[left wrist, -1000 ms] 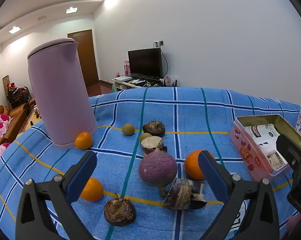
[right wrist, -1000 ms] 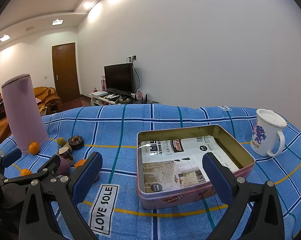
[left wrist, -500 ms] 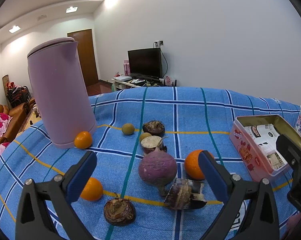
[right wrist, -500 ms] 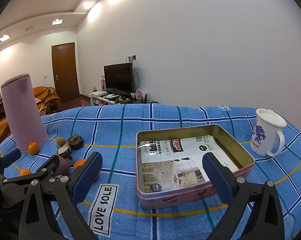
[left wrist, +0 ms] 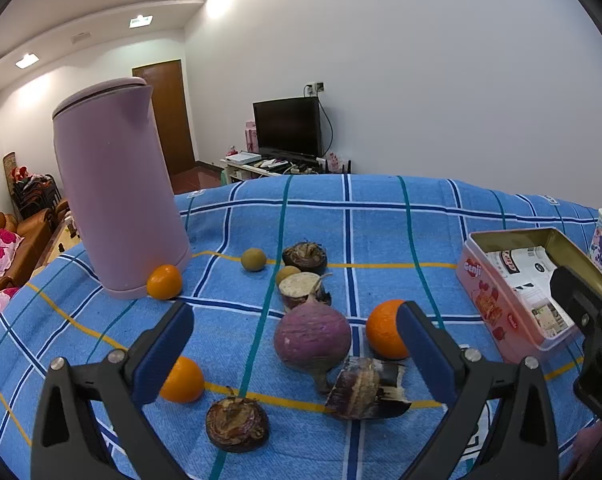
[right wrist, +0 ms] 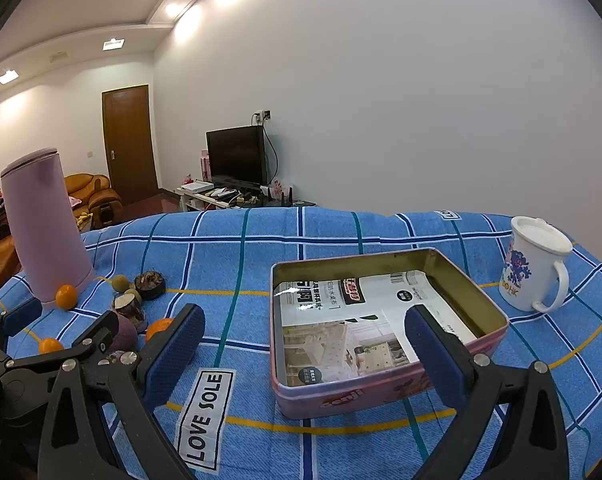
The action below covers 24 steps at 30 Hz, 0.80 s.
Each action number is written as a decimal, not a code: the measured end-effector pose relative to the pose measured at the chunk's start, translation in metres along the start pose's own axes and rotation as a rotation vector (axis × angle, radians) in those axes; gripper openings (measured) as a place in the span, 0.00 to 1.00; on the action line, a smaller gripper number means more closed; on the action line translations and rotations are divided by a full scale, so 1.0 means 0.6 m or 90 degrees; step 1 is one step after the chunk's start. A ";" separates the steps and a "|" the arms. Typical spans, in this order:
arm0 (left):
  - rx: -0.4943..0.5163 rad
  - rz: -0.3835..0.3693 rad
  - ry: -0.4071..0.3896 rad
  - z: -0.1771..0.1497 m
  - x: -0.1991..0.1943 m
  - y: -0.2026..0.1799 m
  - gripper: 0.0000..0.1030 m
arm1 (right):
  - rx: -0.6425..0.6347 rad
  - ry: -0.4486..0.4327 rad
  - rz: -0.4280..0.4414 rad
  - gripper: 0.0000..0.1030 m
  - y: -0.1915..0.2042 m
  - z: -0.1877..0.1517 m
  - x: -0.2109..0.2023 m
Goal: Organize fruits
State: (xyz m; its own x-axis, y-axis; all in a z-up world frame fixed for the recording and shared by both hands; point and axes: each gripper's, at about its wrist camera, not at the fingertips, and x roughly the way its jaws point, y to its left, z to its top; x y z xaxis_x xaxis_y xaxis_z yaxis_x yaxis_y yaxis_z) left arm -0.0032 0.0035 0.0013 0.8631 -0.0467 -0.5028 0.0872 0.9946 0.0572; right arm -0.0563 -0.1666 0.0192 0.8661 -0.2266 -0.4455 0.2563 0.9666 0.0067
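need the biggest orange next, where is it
In the left wrist view the big orange lies on the cloth, right of the purple turnip and left of the pink tin, just behind the left gripper's right finger.

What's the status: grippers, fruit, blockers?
Left gripper open, empty. Right gripper open over tin. Fruit, including purple turnip, loose on cloth; tin path unobstructed.

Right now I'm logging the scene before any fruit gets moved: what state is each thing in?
Left tool: open, empty, above the fruit.
Right tool: open, empty.
Pink tin: lidless, upright, printed paper inside, no fruit.
Purple kettle: upright, lid closed.
White mug: upright, lid on.
Small orange: whole, touching the kettle base.
Purple turnip: whole, root end toward the camera.
Cut turnip piece: pale cut face up.
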 end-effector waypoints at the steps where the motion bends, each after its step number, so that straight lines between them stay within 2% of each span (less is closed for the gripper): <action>1: 0.000 0.000 0.000 0.000 0.000 0.000 1.00 | 0.000 0.000 0.000 0.98 0.000 0.000 0.000; 15: 0.003 -0.003 0.001 0.001 -0.001 0.000 1.00 | -0.001 0.003 0.006 0.98 -0.001 0.000 0.002; 24: -0.001 0.021 0.014 0.000 0.006 0.018 1.00 | -0.019 0.000 0.019 0.98 0.012 -0.001 -0.002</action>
State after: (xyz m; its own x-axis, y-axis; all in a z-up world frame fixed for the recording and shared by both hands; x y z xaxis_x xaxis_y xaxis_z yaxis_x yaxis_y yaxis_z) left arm 0.0010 0.0141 0.0000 0.8543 -0.0114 -0.5196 0.0572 0.9957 0.0723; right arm -0.0561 -0.1591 0.0192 0.8732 -0.1979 -0.4454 0.2180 0.9759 -0.0063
